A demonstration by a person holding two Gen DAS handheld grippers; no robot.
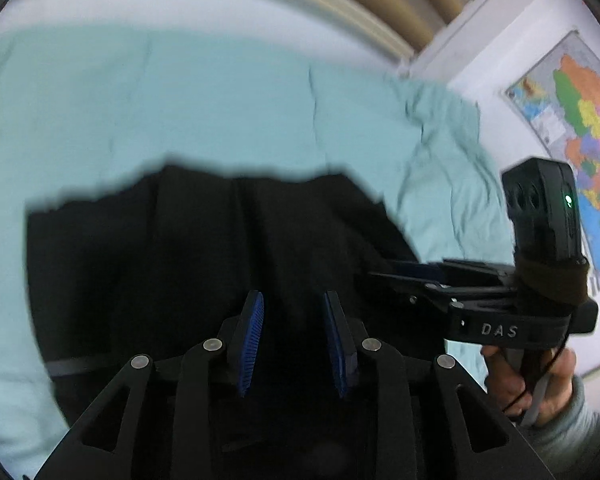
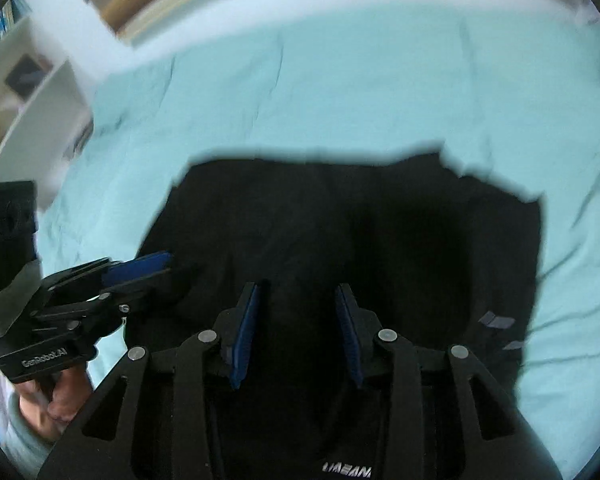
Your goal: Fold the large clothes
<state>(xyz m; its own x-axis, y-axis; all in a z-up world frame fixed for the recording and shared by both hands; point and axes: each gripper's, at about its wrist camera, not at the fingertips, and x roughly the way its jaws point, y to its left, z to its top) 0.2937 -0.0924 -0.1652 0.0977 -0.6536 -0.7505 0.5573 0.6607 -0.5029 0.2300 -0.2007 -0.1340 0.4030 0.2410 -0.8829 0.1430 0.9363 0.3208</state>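
A black garment (image 1: 204, 248) is seen spread on a bed covered by a pale teal sheet (image 1: 180, 100), its far edge ragged against the sheet. In the left wrist view the left gripper (image 1: 294, 340) is held over the garment with its jaws apart and nothing between the blue pads (image 1: 252, 340). The right gripper (image 1: 416, 276) is seen from the side there, its jaws lying close together at the garment's right edge; whether cloth is pinched cannot be told. In the right wrist view the right gripper's (image 2: 300, 332) jaws appear parted over the dark cloth, with white lettering (image 2: 348, 472) below. A map (image 1: 580, 128) is hung on the wall, and a white shelf (image 2: 32, 92) is visible at the left.
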